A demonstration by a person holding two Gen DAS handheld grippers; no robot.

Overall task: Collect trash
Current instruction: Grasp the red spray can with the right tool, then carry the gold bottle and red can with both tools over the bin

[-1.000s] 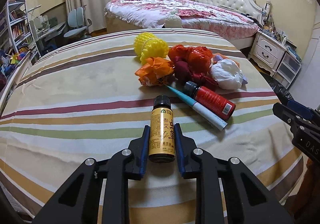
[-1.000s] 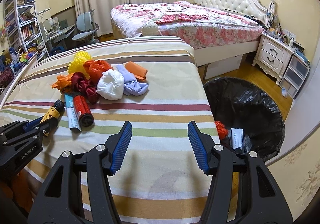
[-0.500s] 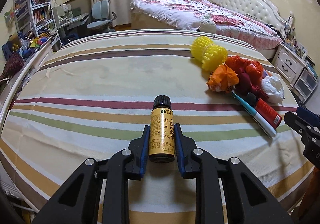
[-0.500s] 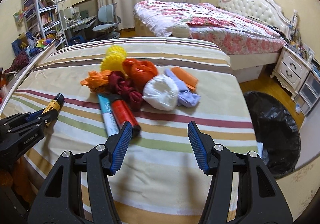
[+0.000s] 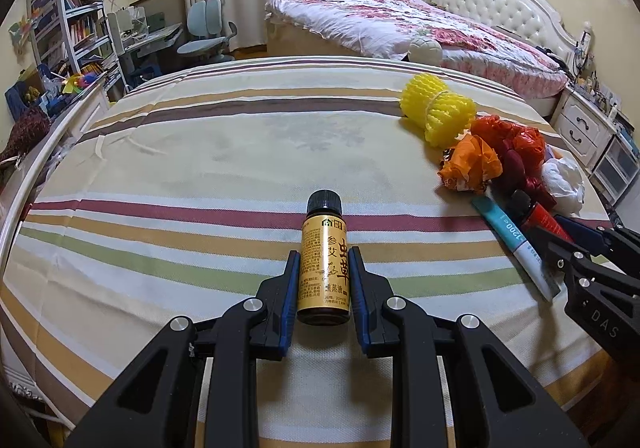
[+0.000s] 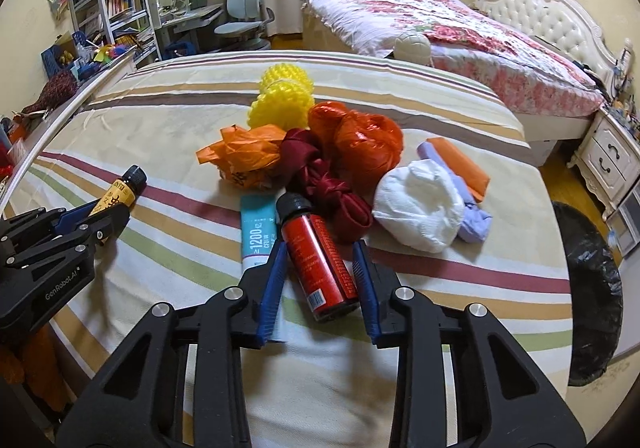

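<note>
My left gripper [image 5: 323, 254] is shut on a small gold-labelled bottle with a black cap [image 5: 323, 272], held above the striped bedspread [image 5: 200, 208]. My right gripper [image 6: 320, 246] is closing its jaws around a red bottle with a black cap [image 6: 316, 260] that lies slanted on the spread, and the pads meet its sides. A teal and white tube [image 6: 258, 232] lies just left of that bottle. Beyond them a pile holds a yellow foam net [image 6: 282, 100], an orange bag [image 6: 244, 156], a dark red ribbon [image 6: 324, 184], a red bag [image 6: 360, 136] and a white wad [image 6: 420, 208].
A bin lined with a black bag [image 6: 588, 288] stands on the floor off the bed's right edge. A lilac cloth [image 6: 474, 220] and a flat orange piece [image 6: 460, 164] lie right of the white wad. A second bed [image 6: 440, 32] and a nightstand [image 6: 612, 152] lie beyond.
My right gripper swung left from the bin side to the pile, and its jaws narrowed around the red bottle. My left gripper shifted left, still holding the gold bottle.
</note>
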